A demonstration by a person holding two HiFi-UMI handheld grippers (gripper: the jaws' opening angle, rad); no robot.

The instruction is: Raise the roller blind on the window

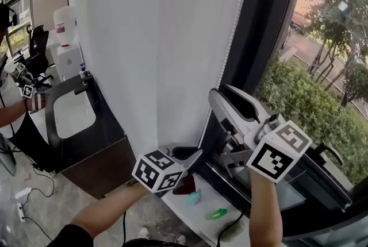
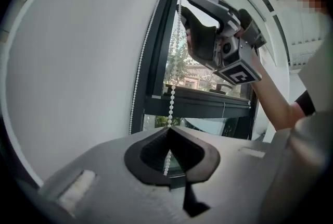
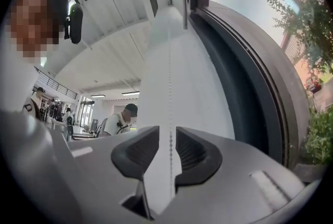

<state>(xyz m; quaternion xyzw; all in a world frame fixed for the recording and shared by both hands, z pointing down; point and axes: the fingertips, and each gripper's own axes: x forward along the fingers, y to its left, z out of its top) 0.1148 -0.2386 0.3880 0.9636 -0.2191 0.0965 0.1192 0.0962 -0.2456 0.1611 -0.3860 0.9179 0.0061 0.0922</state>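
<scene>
1. Blind [image 1: 144,39]: white, and it covers all the glass I can see to the left of the frame. In my head view its top is cut off. Its lower edge runs down behind my left tool, so I cannot place the hem.

2. Chain [image 1: 230,47]: white beads hanging along the blind's right edge, against the dark frame [image 1: 264,22]. My left tool view shows two strands. One lies close to the blind [image 2: 78,61], and the other drops into my tool. I cannot see either end.

3. Left tool [image 1: 195,157]: low, just above the sill. Its own view shows the jaws clenched on the chain [image 2: 171,100]. The tips meet on the beads at the left tool [image 2: 169,129], and the strand runs on down between the pads.

4. Right tool [image 1: 221,92]: higher up the same strand, above and to the right of the left tool. In its own view the right tool [image 3: 167,132] has its jaws parted, with the chain [image 3: 170,113] running through the gap. As far as I can make out, neither pad touches it.

5. Sill [image 1: 198,217]: white and cut off at the bottom edge. Two small green things [image 1: 217,214] and a dark red one [image 1: 185,184] lie on it, too blurred to name. The tool's cube half hides the red one.

6. Bench [image 1: 109,125]: dark, on the far left, holding a white sink [image 1: 72,114].

7. Person [image 1: 11,114]: at the left edge, with only a forearm visible.
</scene>
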